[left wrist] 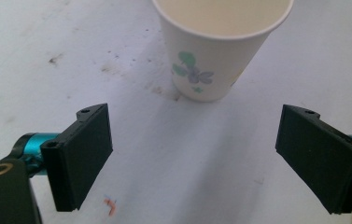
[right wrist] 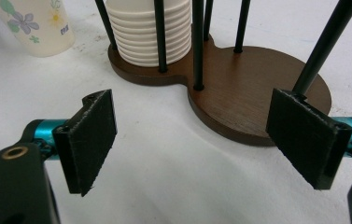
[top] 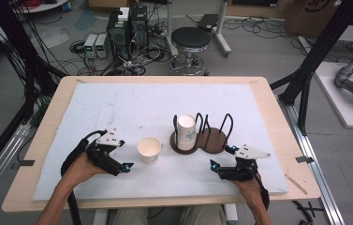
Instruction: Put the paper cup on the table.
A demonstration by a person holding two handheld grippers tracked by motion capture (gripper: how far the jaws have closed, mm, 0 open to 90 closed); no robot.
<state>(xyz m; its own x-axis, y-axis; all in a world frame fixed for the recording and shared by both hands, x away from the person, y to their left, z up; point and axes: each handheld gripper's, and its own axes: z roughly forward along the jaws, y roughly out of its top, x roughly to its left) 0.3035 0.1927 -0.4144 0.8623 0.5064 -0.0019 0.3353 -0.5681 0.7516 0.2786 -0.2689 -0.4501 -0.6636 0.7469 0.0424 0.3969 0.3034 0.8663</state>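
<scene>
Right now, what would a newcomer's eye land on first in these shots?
Probably the flowered paper cup, upright and open-mouthed on the white mat, just ahead of the left gripper, whose jaws stand open and apart from it. Next, the dark wooden cup holder with black wire hoops at the mat's middle; its left bay holds a stack of upturned cups, its right bay none. The right gripper waits open beside it, near the table's front edge.

Bright even overhead light, soft shadows, slightly soft focus, no glare
</scene>
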